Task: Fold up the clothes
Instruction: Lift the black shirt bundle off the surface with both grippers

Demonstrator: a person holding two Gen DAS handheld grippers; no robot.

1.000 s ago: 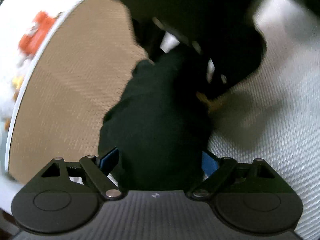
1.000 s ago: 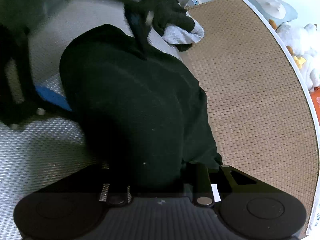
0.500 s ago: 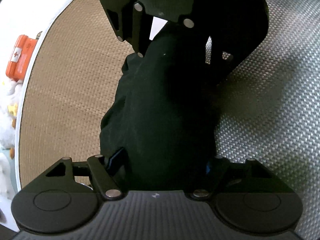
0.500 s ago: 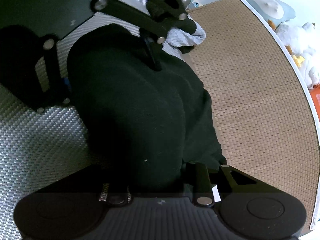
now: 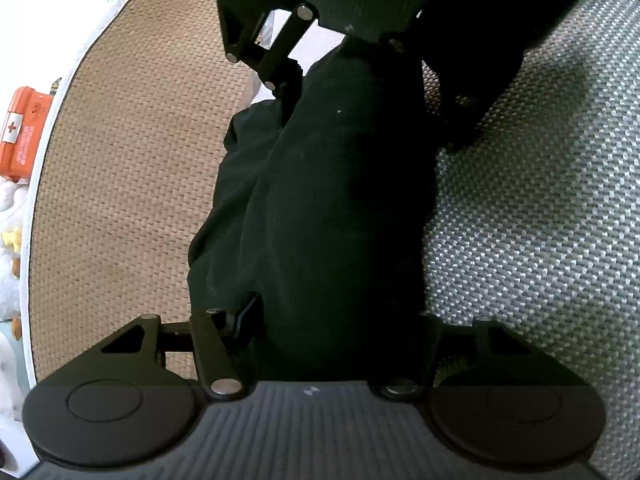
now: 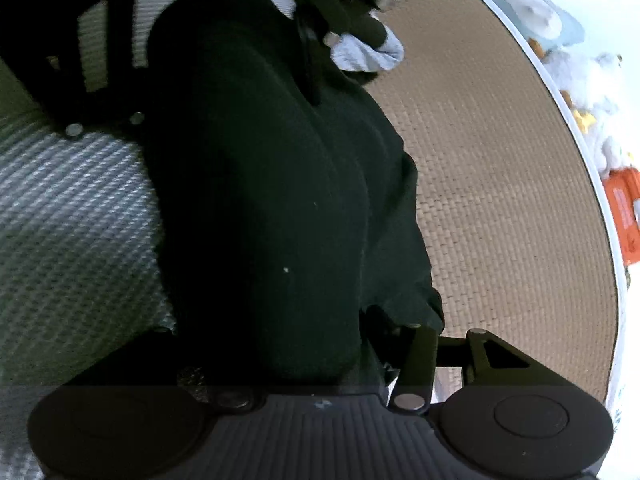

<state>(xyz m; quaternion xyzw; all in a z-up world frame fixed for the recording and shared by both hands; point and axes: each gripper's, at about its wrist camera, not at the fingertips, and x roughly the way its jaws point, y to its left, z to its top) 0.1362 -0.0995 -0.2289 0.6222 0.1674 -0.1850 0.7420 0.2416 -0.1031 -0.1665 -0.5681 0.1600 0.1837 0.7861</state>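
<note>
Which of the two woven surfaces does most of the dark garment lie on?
Mostly the tan woven mat, not the grey woven fabric; the dark garment straddles their seam.

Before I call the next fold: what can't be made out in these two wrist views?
- Left wrist view: the left claw tips are buried under the black garment.
- Right wrist view: the right claw tips are likewise covered.
- Both views: the garment's type and full outline are hidden by bunching and the claws.

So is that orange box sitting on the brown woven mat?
No, the orange box lies beyond the mat's white edge, off the brown woven mat, beside a white plush toy.
</note>
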